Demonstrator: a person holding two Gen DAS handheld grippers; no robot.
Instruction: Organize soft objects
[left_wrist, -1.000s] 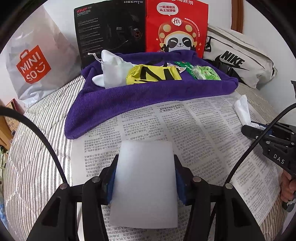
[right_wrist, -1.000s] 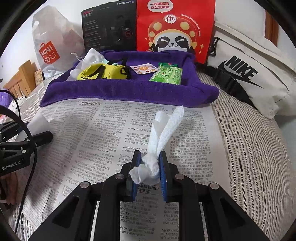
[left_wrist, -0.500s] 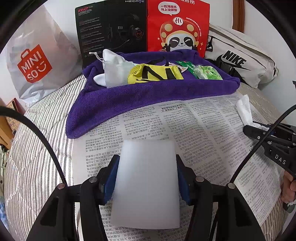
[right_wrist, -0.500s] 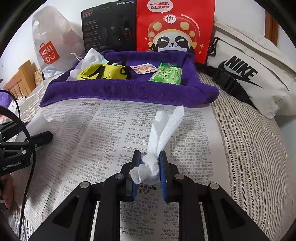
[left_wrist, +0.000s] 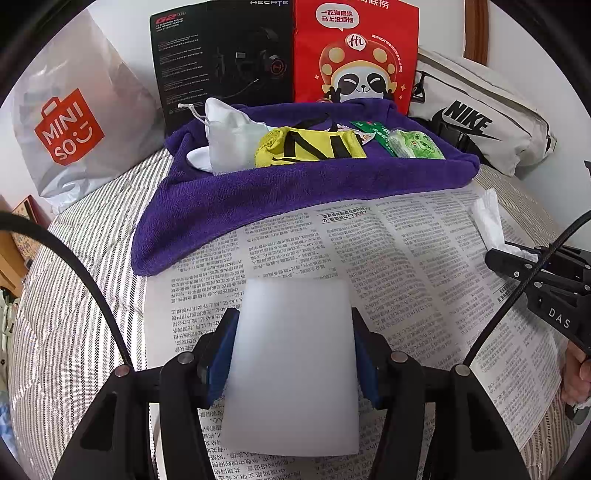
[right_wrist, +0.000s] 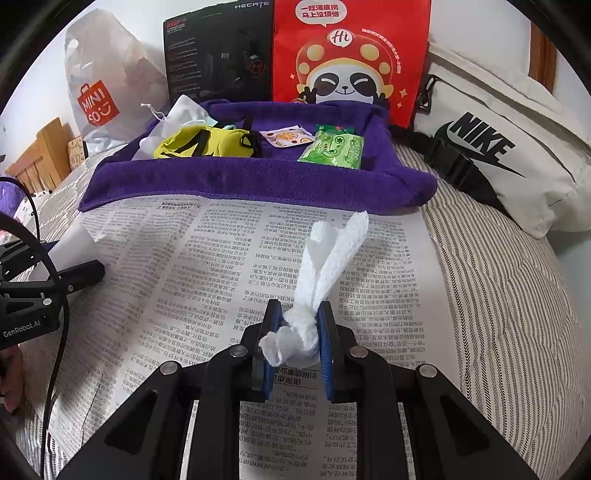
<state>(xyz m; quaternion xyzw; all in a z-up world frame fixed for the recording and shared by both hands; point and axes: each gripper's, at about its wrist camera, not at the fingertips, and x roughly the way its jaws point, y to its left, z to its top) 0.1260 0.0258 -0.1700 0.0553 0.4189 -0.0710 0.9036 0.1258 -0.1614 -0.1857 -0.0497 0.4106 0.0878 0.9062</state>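
Observation:
A white foam block (left_wrist: 291, 369) lies flat on the newspaper (left_wrist: 406, 266), and my left gripper (left_wrist: 293, 332) has its blue pads against both long sides of it. My right gripper (right_wrist: 297, 321) is shut on the knotted end of a white tissue (right_wrist: 325, 258), whose two loose tails stick up and forward. Behind the newspaper is a purple towel (left_wrist: 258, 199) bearing a white drawstring pouch (left_wrist: 229, 136), a yellow cloth (left_wrist: 306, 146) and a green packet (left_wrist: 415, 144). In the right wrist view the left gripper (right_wrist: 74, 273) shows at the left edge.
Against the wall stand a Miniso bag (left_wrist: 70, 125), a black box (left_wrist: 221, 59), a red panda bag (left_wrist: 354, 55) and a white Nike bag (left_wrist: 476, 118). The striped bed cover (right_wrist: 498, 295) slopes off on both sides. A hand (left_wrist: 576, 376) grips the right tool.
The left jaws stand slightly wider around the foam block than a second ago. The right gripper and its tissue have not moved.

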